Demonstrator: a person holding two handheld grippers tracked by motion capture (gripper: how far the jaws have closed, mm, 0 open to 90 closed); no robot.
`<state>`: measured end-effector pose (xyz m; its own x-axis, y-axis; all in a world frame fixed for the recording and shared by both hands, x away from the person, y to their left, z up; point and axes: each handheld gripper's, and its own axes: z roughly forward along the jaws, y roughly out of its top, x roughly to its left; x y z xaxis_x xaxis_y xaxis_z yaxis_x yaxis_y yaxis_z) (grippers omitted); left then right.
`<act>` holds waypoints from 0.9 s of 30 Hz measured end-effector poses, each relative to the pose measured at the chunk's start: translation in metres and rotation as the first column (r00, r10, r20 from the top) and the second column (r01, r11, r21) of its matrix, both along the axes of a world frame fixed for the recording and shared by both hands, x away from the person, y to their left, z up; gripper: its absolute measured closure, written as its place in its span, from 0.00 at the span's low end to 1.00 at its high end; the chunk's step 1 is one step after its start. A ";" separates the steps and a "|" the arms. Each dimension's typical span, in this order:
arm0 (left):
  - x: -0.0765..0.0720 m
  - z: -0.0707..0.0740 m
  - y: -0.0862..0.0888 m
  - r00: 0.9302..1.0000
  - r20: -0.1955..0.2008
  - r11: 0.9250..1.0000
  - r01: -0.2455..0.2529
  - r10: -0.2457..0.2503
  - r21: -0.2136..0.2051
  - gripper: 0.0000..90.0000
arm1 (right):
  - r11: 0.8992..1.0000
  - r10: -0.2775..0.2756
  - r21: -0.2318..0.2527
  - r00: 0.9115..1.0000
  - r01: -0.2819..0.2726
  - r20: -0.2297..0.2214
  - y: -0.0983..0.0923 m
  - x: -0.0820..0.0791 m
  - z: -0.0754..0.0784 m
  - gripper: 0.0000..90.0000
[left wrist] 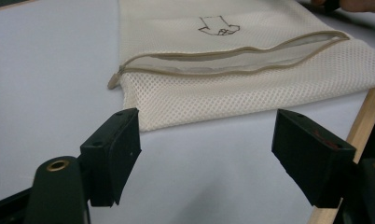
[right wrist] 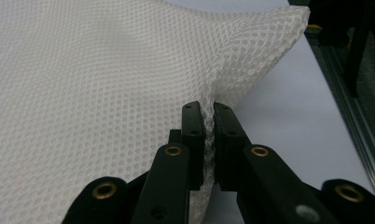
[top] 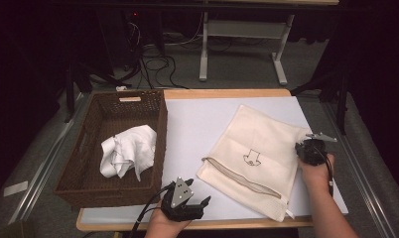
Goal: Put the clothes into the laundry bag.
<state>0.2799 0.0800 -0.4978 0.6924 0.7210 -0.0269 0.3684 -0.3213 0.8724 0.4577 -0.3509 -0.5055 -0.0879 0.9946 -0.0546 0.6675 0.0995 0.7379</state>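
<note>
Right gripper view: right gripper clenched on the mesh bag edge.
Soft, light, floppy mesh; likely best pinched at the zipper lip; left gripper released, empty.

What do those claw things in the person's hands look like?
Each claw is black. The left claw carries a grey three-cornered plate on top and trails a black cable. The right claw has a grey plate too. Up close, their arms show small brass-coloured rings. The forearms are bare, with no sleeves in sight.
</note>
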 end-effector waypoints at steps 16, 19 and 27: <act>0.002 0.000 -0.002 1.000 0.024 1.000 -0.007 0.007 0.023 0.17 | 0.987 0.108 0.105 0.987 -0.120 0.116 -0.003 -0.064 0.018 0.24; 0.003 0.000 -0.002 1.000 0.021 1.000 -0.007 0.006 0.031 0.16 | 0.980 0.172 0.076 0.976 -0.183 0.133 0.017 -0.086 0.024 0.14; 0.006 0.000 -0.003 1.000 0.017 0.999 -0.010 0.009 0.050 0.04 | 0.952 0.282 0.062 0.940 -0.298 0.193 0.055 -0.121 0.040 0.00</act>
<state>0.2860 0.0767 -0.4978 0.6859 0.7274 0.0210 0.3571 -0.3616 0.8612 0.3364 -0.2959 -0.4658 -0.3701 0.9289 -0.0085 0.4752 0.1972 0.8575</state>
